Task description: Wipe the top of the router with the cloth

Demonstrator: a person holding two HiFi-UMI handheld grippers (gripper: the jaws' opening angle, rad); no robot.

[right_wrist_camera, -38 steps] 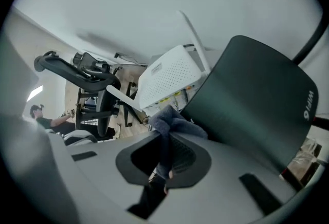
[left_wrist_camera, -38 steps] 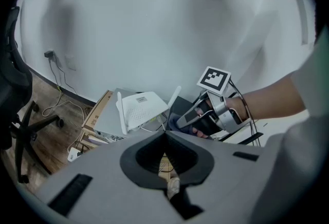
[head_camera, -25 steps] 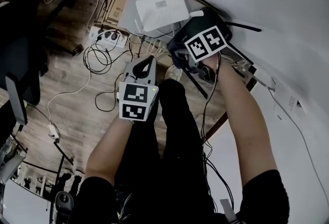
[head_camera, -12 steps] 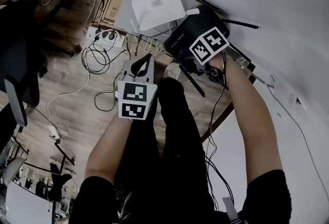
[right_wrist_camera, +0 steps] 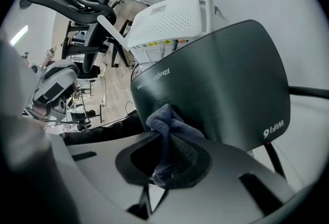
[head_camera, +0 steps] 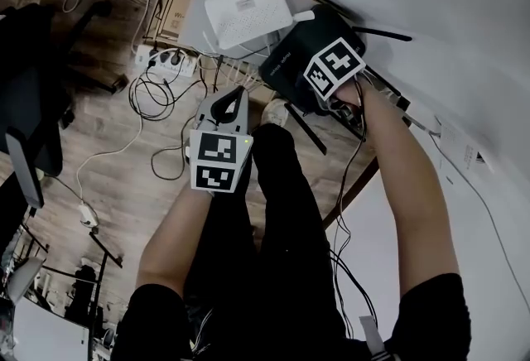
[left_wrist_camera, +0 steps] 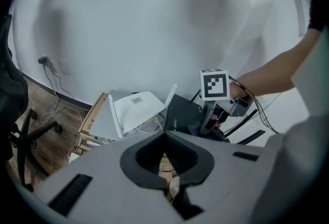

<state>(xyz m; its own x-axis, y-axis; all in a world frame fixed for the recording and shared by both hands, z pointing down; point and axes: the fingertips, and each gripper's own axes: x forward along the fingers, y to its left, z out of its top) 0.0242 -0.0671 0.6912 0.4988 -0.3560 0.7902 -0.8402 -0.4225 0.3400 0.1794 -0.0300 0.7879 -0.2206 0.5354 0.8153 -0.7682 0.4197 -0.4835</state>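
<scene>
**A:** Where's the router?

**B:** The black router fills the centre and right of the right gripper view. Its top face slopes up toward the upper right. A white router sits just behind it, upper middle.

**A:** And the right tongs?

**B:** Pinched tight on the cloth. The bunched tip looks to be touching the router's lower-left edge, though the angle makes contact hard to confirm.

**A:** So which way does the wipe go?

**B:** I'd judge up and right from the cloth, along the face's long run toward the lower-right corner print.

**A:** Other side?

**B:** The left tongs are closed with nothing between them. They sit low centre in the head view, well apart from the router. The right tongs are the nearer pair.
</scene>
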